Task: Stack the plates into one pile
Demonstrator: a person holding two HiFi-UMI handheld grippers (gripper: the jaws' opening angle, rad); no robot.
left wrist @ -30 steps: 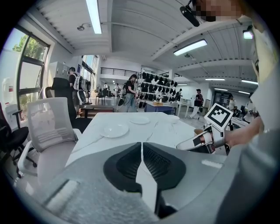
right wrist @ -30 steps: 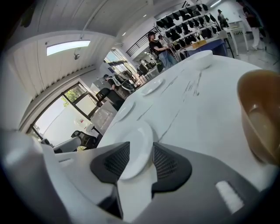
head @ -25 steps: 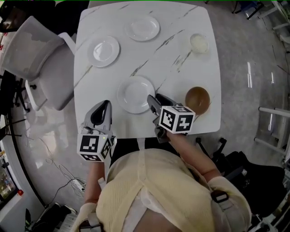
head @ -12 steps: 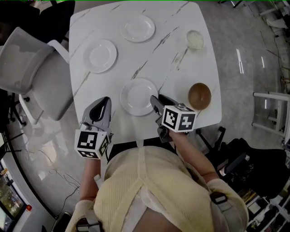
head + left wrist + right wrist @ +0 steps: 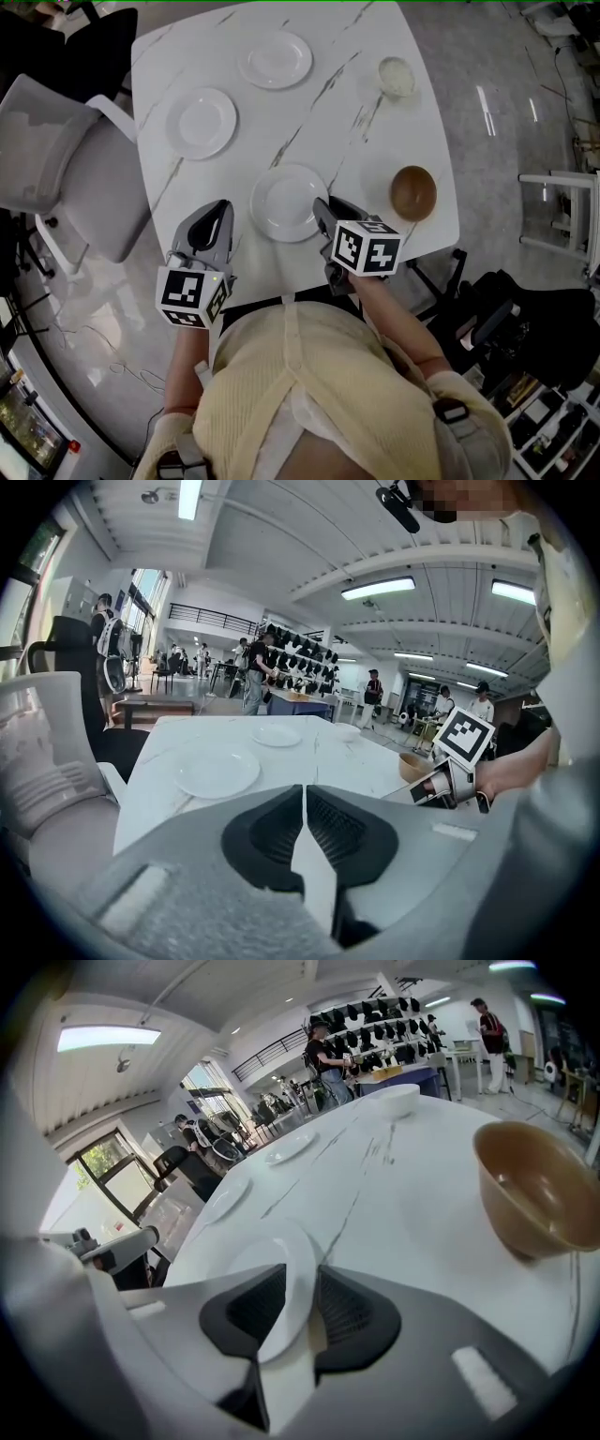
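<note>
No pile has been started yet. Three round white plates lie apart on the white marble table [image 5: 412, 141]. The near plate [image 5: 289, 203] is by the front edge, the left plate [image 5: 202, 123] is further back, and the far plate [image 5: 275, 59] is at the back. All three still have to be put together.

The right gripper [image 5: 323, 208] is at the near plate's right rim. Its jaws are closing with the rim between them. I think the pads are not squeezing it yet, but that is hard to see. The plate lies flat on the table.

The left gripper [image 5: 214, 216] hangs near the table's front left corner. Its jaws are together with nothing in them.

A small white bowl [image 5: 397, 77] and a round brown bowl [image 5: 412, 193] stand on the right, away from the plates.

Compared with a second ago, the plates lie in the same spots and none has been lifted. The right gripper is at the same rim.
</note>
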